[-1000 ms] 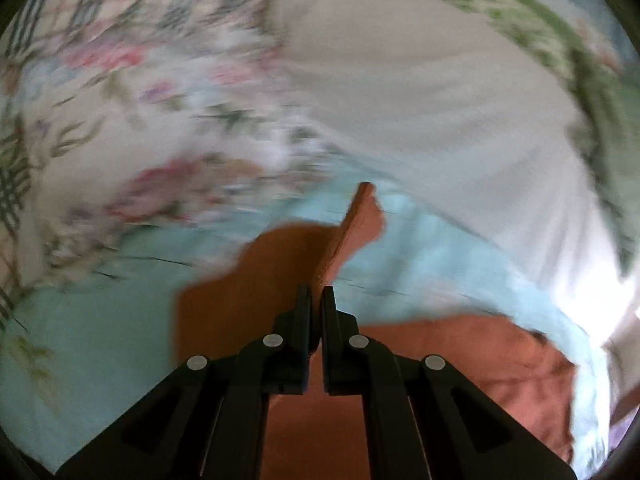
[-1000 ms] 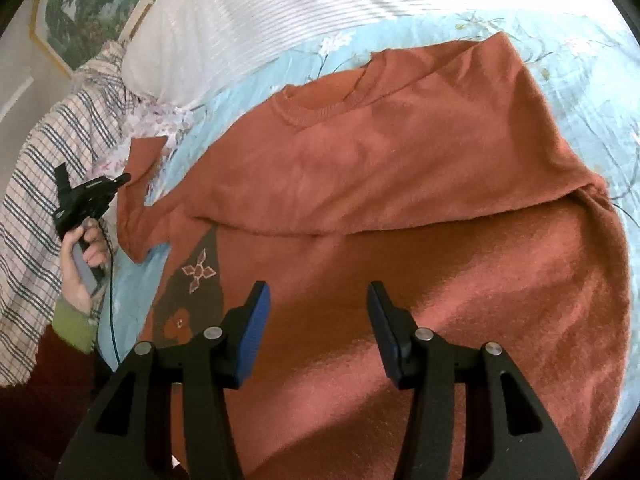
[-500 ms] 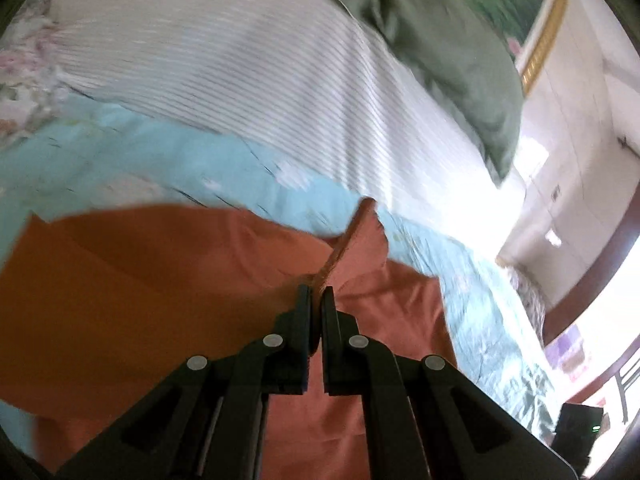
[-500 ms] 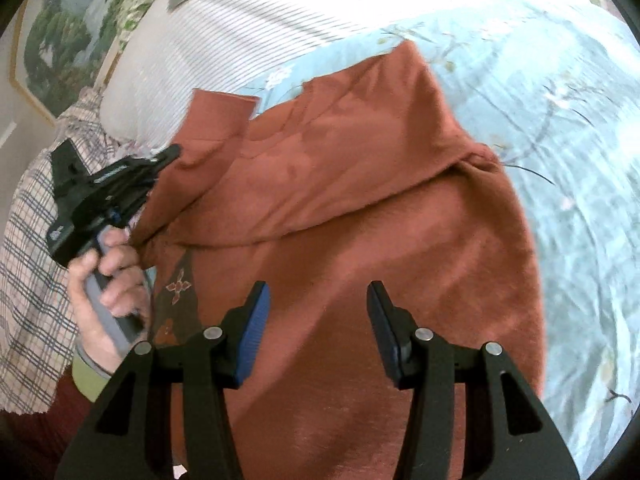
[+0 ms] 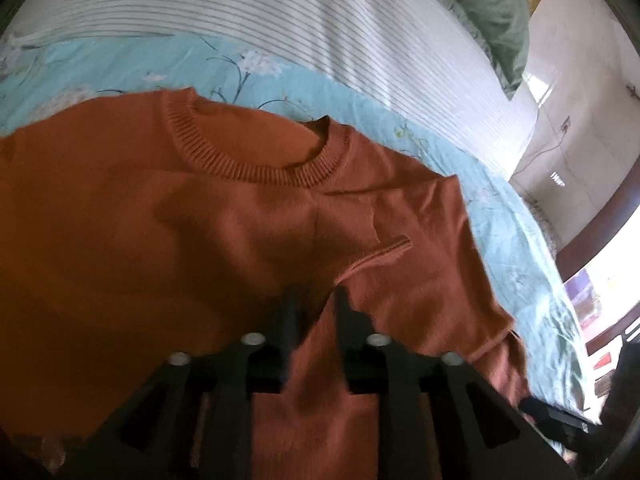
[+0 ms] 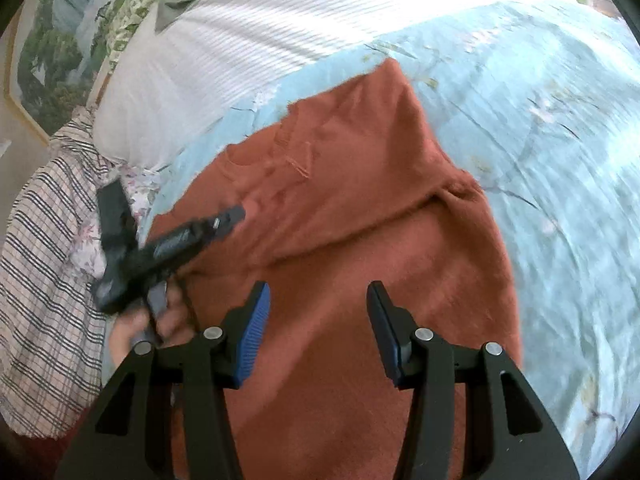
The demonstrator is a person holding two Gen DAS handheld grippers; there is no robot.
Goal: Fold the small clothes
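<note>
A rust-orange knit sweater (image 5: pixel 200 220) lies on a light blue floral bedspread (image 5: pixel 120 64), with its ribbed collar (image 5: pixel 256 168) toward the pillows. A sleeve (image 5: pixel 400 248) lies folded across its chest. My left gripper (image 5: pixel 314 300) hovers just above the sweater with its fingers slightly apart and nothing between them. In the right wrist view the sweater (image 6: pixel 380 240) fills the middle, the left gripper (image 6: pixel 228 220) is over its left part, and my right gripper (image 6: pixel 318 300) is open and empty above the lower body.
A white striped pillow (image 5: pixel 280 12) and a green pillow (image 5: pixel 488 12) lie behind the sweater. A plaid cloth (image 6: pixel 44 260) lies at the left of the bed. A framed landscape picture (image 6: pixel 52 40) hangs on the wall. The bed's right edge (image 5: pixel 568 280) borders the floor.
My left gripper carried the sleeve over the sweater's chest, opened and let it go. The sleeve now lies folded on the body. The right gripper stayed open above the sweater.
</note>
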